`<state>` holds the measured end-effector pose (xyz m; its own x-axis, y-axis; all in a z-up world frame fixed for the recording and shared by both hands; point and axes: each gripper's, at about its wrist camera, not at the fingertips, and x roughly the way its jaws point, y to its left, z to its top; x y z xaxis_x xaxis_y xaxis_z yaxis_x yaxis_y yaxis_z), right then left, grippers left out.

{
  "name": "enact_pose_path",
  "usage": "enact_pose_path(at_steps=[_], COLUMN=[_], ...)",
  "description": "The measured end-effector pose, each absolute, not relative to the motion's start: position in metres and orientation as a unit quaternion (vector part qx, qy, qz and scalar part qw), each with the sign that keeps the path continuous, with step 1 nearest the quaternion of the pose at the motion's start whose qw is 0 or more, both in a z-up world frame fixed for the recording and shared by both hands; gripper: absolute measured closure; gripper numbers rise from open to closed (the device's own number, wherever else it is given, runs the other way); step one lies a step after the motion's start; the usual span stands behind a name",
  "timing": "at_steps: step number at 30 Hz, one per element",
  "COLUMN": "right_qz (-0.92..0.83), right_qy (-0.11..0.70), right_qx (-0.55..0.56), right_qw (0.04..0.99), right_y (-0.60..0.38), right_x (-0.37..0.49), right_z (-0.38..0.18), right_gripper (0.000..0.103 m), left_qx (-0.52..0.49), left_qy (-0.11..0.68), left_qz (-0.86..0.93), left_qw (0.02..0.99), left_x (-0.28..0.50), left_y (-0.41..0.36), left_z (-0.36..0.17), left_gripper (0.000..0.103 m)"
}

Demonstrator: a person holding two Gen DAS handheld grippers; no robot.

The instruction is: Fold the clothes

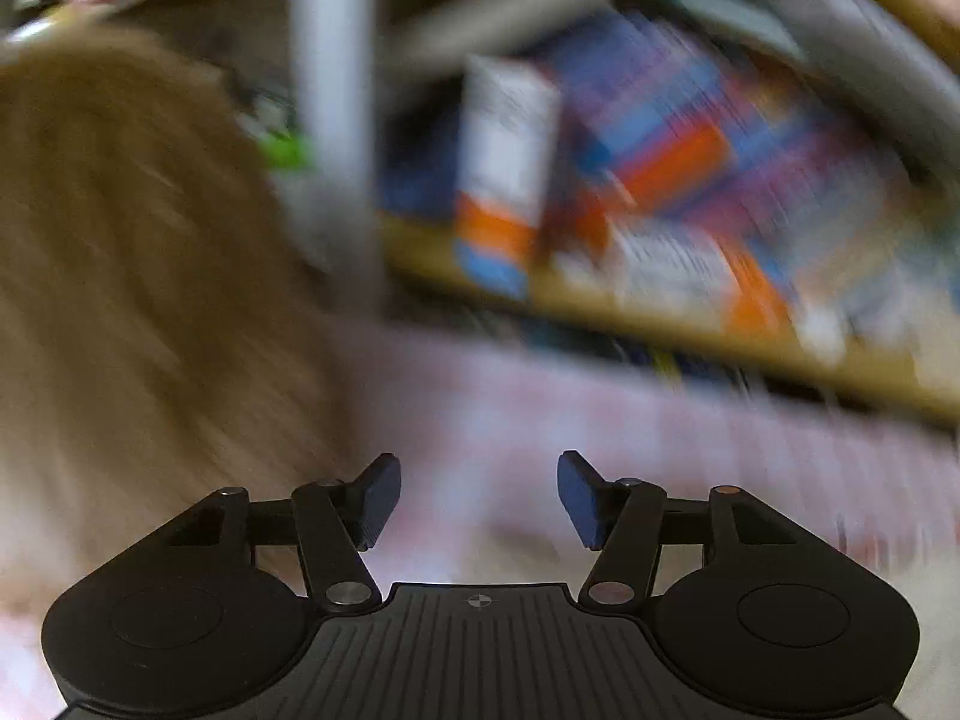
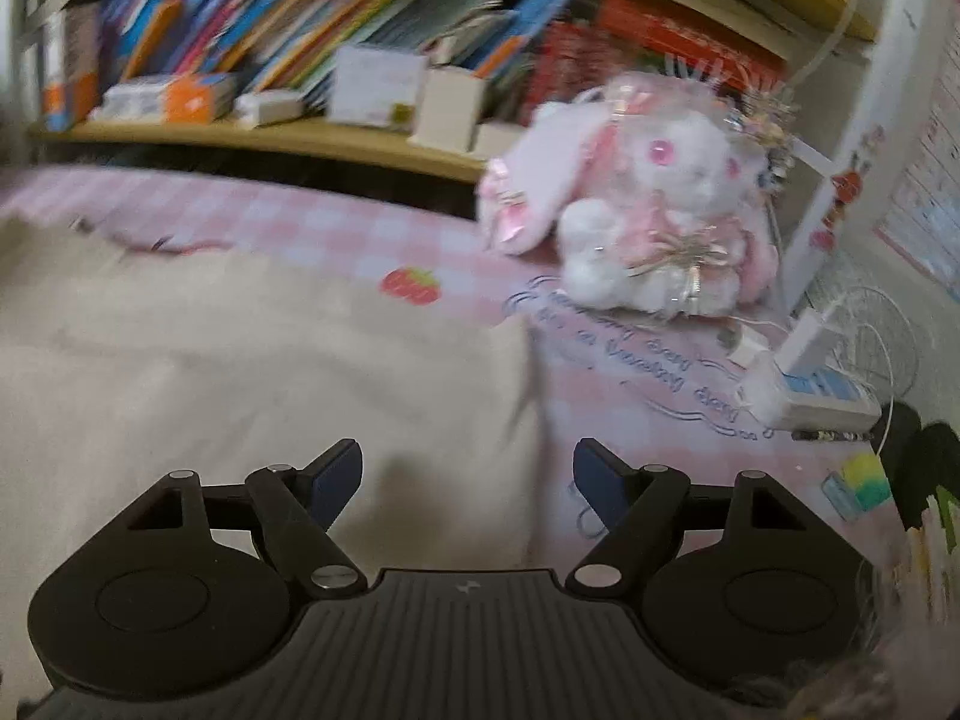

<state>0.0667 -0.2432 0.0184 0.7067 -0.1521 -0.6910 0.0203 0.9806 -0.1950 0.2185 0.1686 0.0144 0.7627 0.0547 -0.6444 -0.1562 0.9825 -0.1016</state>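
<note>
A cream garment [image 2: 240, 360] lies spread on the pink checked cloth [image 2: 630, 408] in the right wrist view, its right edge running down just left of centre-right. My right gripper [image 2: 468, 480] is open and empty, hovering over that edge. My left gripper [image 1: 479, 495] is open and empty above the pink cloth [image 1: 600, 420]; the left wrist view is heavily blurred. A tan-brown fuzzy mass [image 1: 132, 240] fills its left side; I cannot tell what it is.
A white and pink plush rabbit [image 2: 654, 210] sits on the cloth at the back right. A wooden shelf of books [image 2: 300, 30] runs behind, also in the left wrist view [image 1: 660, 180]. A power strip with cables [image 2: 828, 384] lies at the right edge. A white post [image 1: 333, 120] stands ahead.
</note>
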Motion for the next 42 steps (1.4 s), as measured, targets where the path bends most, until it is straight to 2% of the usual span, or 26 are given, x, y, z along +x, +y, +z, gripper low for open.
enact_pose_path(at_steps=[3, 8, 9, 10, 12, 13, 22, 23, 25, 26, 28, 36, 39, 42], right_qz=[-0.051, -0.072, -0.077, -0.08, -0.087, -0.086, -0.076, -0.076, -0.072, -0.069, -0.06, 0.004, -0.025, -0.06], right_qy=[0.384, 0.396, 0.4, 0.405, 0.415, 0.42, 0.432, 0.432, 0.431, 0.431, 0.43, 0.431, 0.416, 0.414], right_qx=[-0.074, -0.016, -0.005, 0.007, 0.032, 0.047, 0.121, 0.121, 0.122, 0.123, 0.126, 0.089, 0.033, 0.046], right_qw=[0.919, 0.915, 0.913, 0.911, 0.905, 0.902, 0.891, 0.891, 0.891, 0.891, 0.892, 0.898, 0.908, 0.907], right_y=[-0.243, -0.259, -0.263, -0.267, -0.275, -0.279, -0.293, -0.292, -0.291, -0.289, -0.284, -0.241, -0.227, -0.244], right_x=[0.058, 0.04, 0.037, 0.034, 0.028, 0.027, 0.025, 0.024, 0.023, 0.022, 0.021, 0.026, 0.031, 0.037], right_z=[0.017, 0.016, 0.015, 0.014, 0.012, 0.011, 0.009, 0.009, 0.009, 0.009, 0.01, 0.011, 0.011, 0.006], right_gripper=[0.027, 0.028, 0.032, 0.039, 0.053, 0.056, 0.064, 0.065, 0.074, 0.077, 0.091, 0.097, 0.098, 0.099], left_qx=[-0.112, -0.101, -0.096, -0.095, -0.114, -0.126, -0.168, -0.166, -0.159, -0.152, -0.136, -0.129, -0.113, -0.102], left_qy=[0.31, 0.355, 0.367, 0.381, 0.397, 0.402, 0.41, 0.415, 0.424, 0.428, 0.42, 0.411, 0.416, 0.411], left_qz=[0.055, 0.011, 0.007, 0.006, 0.01, 0.013, -0.002, -0.01, -0.023, -0.026, -0.023, 0.041, 0.018, 0.011], left_qw=[0.942, 0.929, 0.925, 0.92, 0.911, 0.907, 0.896, 0.895, 0.891, 0.891, 0.897, 0.901, 0.902, 0.906], left_x=[0.195, 0.123, 0.109, 0.098, 0.089, 0.087, 0.099, 0.097, 0.094, 0.091, 0.087, 0.112, 0.109, 0.108], left_y=[0.192, 0.199, 0.2, 0.202, 0.205, 0.207, 0.196, 0.192, 0.183, 0.179, 0.174, 0.205, 0.196, 0.186], left_z=[0.027, 0.005, -0.003, -0.011, -0.023, -0.028, -0.04, -0.04, -0.039, -0.04, -0.041, -0.041, -0.045, -0.048], left_gripper=[0.039, 0.043, 0.051, 0.053, 0.055, 0.055, 0.057, 0.063, 0.08, 0.096, 0.097, 0.098, 0.097, 0.097])
